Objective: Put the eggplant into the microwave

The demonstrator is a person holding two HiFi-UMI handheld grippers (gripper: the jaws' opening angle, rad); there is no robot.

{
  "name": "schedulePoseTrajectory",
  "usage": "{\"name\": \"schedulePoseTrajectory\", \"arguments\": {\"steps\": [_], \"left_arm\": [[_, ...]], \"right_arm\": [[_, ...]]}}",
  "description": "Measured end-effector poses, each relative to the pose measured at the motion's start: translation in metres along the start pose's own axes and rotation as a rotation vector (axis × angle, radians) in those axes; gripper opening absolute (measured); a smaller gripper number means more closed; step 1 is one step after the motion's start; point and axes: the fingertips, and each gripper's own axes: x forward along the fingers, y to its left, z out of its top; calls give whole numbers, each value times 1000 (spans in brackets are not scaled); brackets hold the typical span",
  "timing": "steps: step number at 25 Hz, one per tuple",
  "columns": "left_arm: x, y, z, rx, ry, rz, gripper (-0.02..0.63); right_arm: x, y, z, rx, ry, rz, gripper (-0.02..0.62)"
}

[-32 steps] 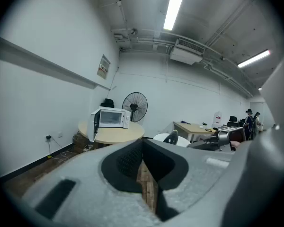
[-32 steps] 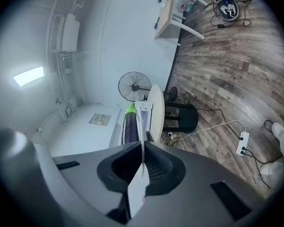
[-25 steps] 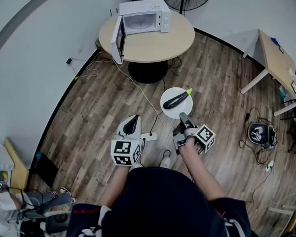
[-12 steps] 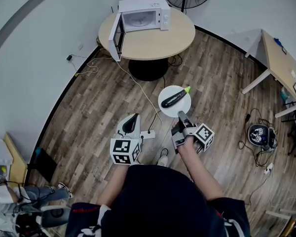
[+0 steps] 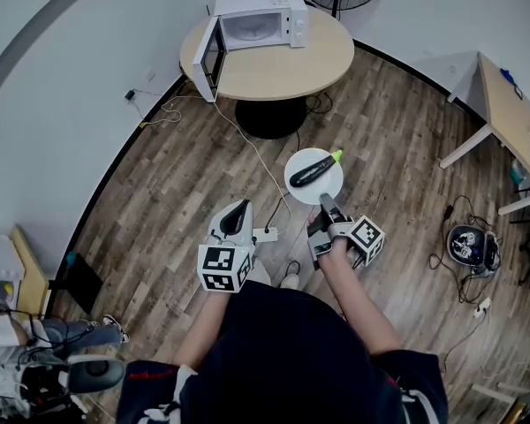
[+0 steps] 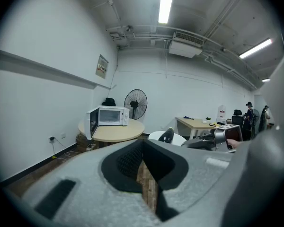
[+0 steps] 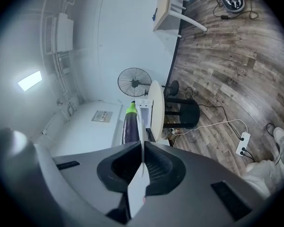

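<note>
Head view: right gripper [image 5: 325, 203] grasps the near rim of the plate [image 5: 302, 160], eggplant [image 5: 312, 171] on it just ahead; microwave [image 5: 256, 23] (door open) far ahead. Left gripper view: left gripper [image 6: 143, 150] seemingly clenched, empty. Right gripper view: plate edge-on between jaws.

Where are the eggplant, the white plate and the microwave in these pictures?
eggplant [image 5: 311, 174]: head view, on the middle of its dark body.
white plate [image 5: 300, 161]: head view, on a bare part beside the eggplant.
microwave [image 5: 258, 3]: head view, on the top of its white casing.
</note>
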Motion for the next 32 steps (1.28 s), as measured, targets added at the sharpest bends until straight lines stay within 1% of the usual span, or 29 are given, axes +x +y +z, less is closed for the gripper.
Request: {"name": "schedulePoseTrajectory", "arguments": {"steps": [7, 14, 22, 27, 32], "left_arm": [[12, -4, 0, 6, 4, -9, 17], [33, 11, 1, -7, 13, -12, 17], [68, 48, 7, -14, 24, -12, 17], [93, 76, 21, -20, 25, -20, 17], [114, 102, 31, -26, 29, -22, 17]], "right_arm": [[12, -4, 9, 20, 1, 10, 21], [35, -7, 15, 19, 5, 0, 21], [87, -1, 17, 13, 10, -14, 21], [125, 9, 16, 2, 10, -38, 21], [163, 19, 17, -1, 10, -35, 21]]}}
